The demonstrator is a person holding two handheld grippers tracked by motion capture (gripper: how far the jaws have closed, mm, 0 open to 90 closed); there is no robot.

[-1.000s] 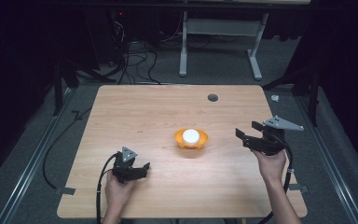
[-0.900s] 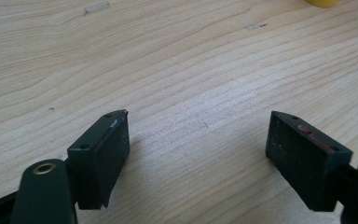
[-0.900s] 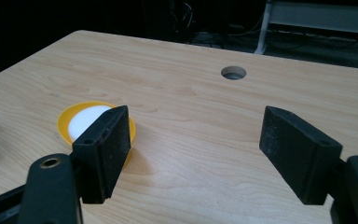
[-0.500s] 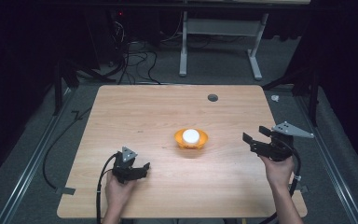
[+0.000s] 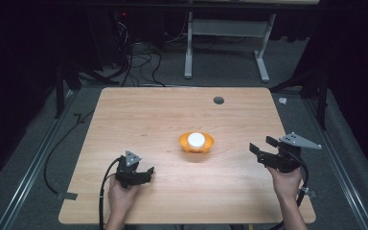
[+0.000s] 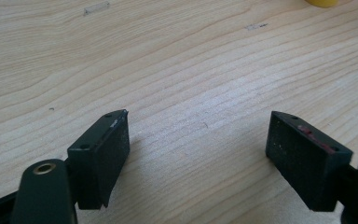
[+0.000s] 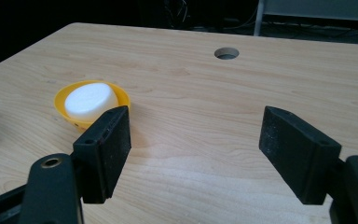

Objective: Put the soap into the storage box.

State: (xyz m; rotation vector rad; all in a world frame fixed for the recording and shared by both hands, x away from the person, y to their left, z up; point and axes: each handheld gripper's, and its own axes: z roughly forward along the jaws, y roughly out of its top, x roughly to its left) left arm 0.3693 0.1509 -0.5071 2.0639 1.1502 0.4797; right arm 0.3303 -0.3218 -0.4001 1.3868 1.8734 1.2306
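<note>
- Tongs on the right [image 5: 260, 146] are seen with jaws apart and nothing between them, low over the surface [image 5: 163, 115] near its right edge; in the right gripper view [image 7: 193, 140] bare wood lies between the pads.
- Tongs on the left [image 5: 143, 173] are likewise spread with nothing gripped, just above the wood near the front edge; only grain is seen between the pads in the left gripper view [image 6: 198, 144].
- Open wood is left between both pairs and the middle, and across the far half up to a round hole [image 5: 218, 100].
- An orange bowl [image 5: 207, 144] stands near the middle, well apart from both pairs; a white round piece [image 5: 196, 139] lies inside it.
- Each hand is brought in from the front edge, the left hand [image 5: 120, 196] low, the right hand [image 5: 285, 179] raised, jaws aimed toward the bowl.
</note>
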